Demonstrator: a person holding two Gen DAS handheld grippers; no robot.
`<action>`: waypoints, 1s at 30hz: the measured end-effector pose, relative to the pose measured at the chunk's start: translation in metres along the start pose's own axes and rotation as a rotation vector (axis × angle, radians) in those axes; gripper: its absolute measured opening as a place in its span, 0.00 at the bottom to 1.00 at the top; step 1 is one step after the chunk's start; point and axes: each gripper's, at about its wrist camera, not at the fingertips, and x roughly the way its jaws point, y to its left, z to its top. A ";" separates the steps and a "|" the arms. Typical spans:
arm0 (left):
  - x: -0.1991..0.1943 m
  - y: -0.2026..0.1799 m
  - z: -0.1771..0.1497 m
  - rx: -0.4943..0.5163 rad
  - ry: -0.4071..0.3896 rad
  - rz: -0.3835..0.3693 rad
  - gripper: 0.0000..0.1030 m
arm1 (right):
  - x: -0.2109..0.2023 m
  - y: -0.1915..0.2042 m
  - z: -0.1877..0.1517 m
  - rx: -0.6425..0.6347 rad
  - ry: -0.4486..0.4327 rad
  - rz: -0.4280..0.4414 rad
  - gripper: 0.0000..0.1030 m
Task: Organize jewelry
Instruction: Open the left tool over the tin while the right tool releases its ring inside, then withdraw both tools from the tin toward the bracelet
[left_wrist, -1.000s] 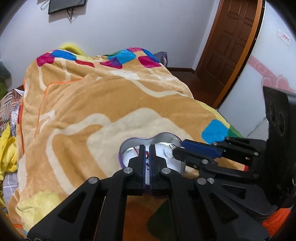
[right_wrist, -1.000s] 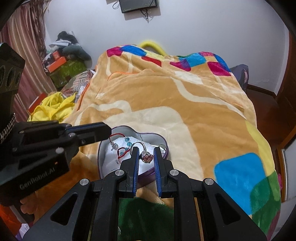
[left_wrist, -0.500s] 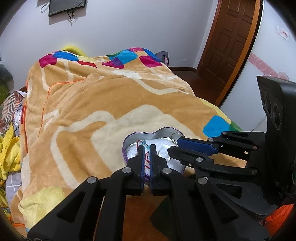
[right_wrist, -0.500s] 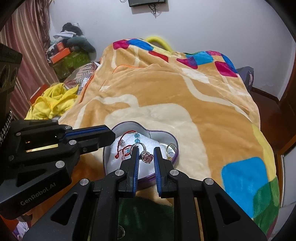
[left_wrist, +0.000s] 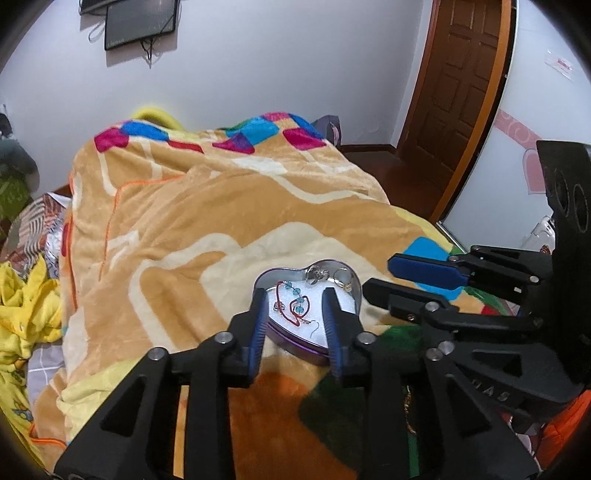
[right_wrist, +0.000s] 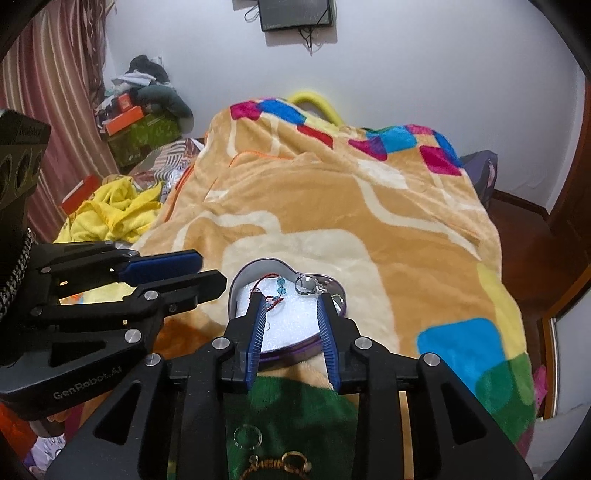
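A purple heart-shaped tin (left_wrist: 295, 345) (right_wrist: 288, 349) with white padding lies on the orange blanket. In it lie a red cord bracelet with blue beads (left_wrist: 293, 299) (right_wrist: 275, 286), a silver ring (right_wrist: 306, 285) (left_wrist: 317, 273), another ring (left_wrist: 342, 277) and an earring hook (left_wrist: 314, 326). My left gripper (left_wrist: 295, 295) is open and empty above the tin's near side. My right gripper (right_wrist: 290, 301) is open and empty over the tin; it also shows at the right of the left wrist view (left_wrist: 384, 277). A clear ring (right_wrist: 247, 437) and a gold chain (right_wrist: 280, 463) lie on the blanket below my right gripper.
The orange patterned blanket (left_wrist: 207, 221) covers the bed. A yellow cloth (right_wrist: 110, 210) and boxes (right_wrist: 140, 125) lie left of the bed. A brown door (left_wrist: 458, 85) stands at the right.
Both grippers have opened and let go of their pieces. The bracelet and the silver ring now lie in the tin. Both grippers pulled back and up a little.
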 end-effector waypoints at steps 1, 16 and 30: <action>-0.005 -0.002 0.000 0.005 -0.006 0.003 0.29 | -0.005 0.000 -0.001 0.003 -0.007 -0.003 0.25; -0.063 -0.021 -0.019 0.030 -0.063 0.009 0.35 | -0.076 -0.003 -0.028 0.058 -0.097 -0.087 0.25; -0.053 -0.026 -0.072 0.024 0.057 -0.021 0.35 | -0.069 -0.015 -0.081 0.139 0.011 -0.099 0.26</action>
